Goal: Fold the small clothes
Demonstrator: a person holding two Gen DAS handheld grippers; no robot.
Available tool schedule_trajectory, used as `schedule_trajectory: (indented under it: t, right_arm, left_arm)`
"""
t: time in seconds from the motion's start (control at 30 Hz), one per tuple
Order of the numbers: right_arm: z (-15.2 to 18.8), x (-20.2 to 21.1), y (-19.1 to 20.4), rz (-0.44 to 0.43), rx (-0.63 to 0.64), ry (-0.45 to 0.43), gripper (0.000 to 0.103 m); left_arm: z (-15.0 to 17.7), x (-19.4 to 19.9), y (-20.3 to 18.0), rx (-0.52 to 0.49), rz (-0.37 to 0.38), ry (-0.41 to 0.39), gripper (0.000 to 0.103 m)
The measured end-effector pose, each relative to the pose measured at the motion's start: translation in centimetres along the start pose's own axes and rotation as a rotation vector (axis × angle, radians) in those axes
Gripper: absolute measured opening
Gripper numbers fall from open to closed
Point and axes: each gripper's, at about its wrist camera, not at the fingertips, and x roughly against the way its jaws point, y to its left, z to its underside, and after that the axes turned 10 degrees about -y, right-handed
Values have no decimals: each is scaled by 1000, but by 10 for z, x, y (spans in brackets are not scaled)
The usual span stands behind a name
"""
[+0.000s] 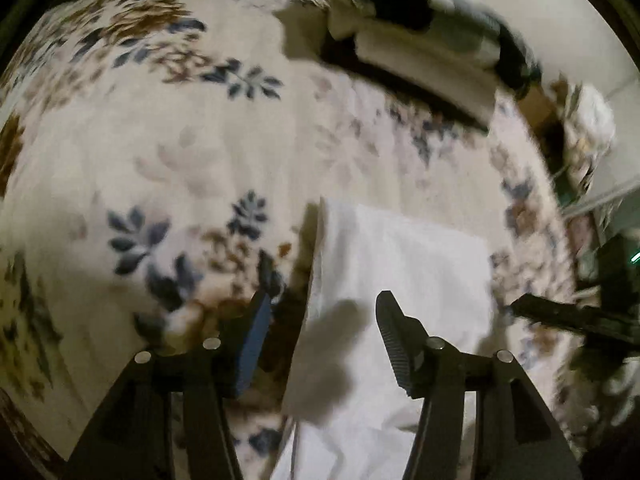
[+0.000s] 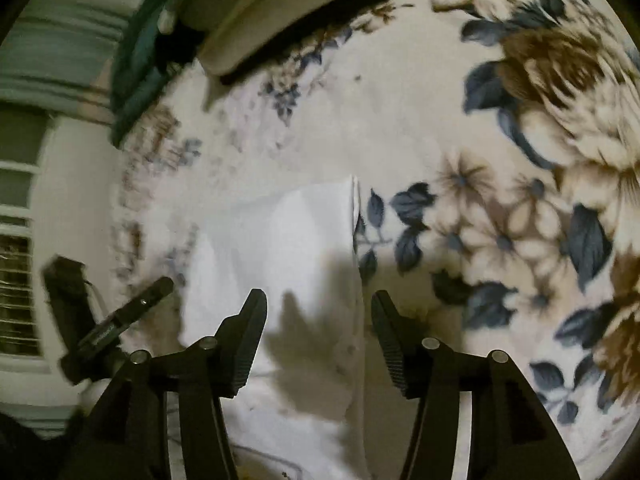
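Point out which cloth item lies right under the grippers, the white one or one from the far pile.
The white garment, plain and spread flat on the floral blanket. Both open grippers, left and right, hover over it; the pile lies stacked at the far edge.

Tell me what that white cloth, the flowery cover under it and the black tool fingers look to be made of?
The white cloth looks like thin woven cotton, matte, with soft creases and a stitched hem. The flowery cover seems a plush fleece blanket: its printed flowers have fuzzy edges, though blur may add to that. The left tool fingers look like matte black plastic with ribbed, likely rubbery, pads.
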Motion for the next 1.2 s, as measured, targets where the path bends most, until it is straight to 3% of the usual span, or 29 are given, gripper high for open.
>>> schedule_trajectory:
  t: [0.23, 0.37, 0.6, 0.73, 0.9, 0.97, 1.1, 1.2]
  right_arm:
    - [64, -31, 27, 192, 233, 143, 57]
    - [90, -25, 17, 222, 243, 174, 57]
    - [112, 35, -15, 124, 34, 171, 57]
    - [155, 57, -40, 89, -64, 223, 57]
    - [233, 54, -77, 48, -250, 317, 57]
    - [261, 49, -88, 57, -287, 333, 57]
    - [293, 44, -94, 65, -345, 339, 57]
    - [306, 40, -90, 91, -347, 325, 57]
  left_arm:
    - [61, -11, -3, -77, -63, 128, 52]
    - [80, 13, 8, -50, -79, 137, 52]
    - [107, 78, 29, 101, -41, 96, 52]
    - [154, 102, 48, 190, 3, 142, 52]
    - [208, 92, 56, 205, -6, 247, 54]
    - [230, 82, 57, 207, -33, 300, 54]
    - [249, 82, 49, 189, -64, 308, 54]
    - [256, 88, 32, 115, -193, 279, 54]
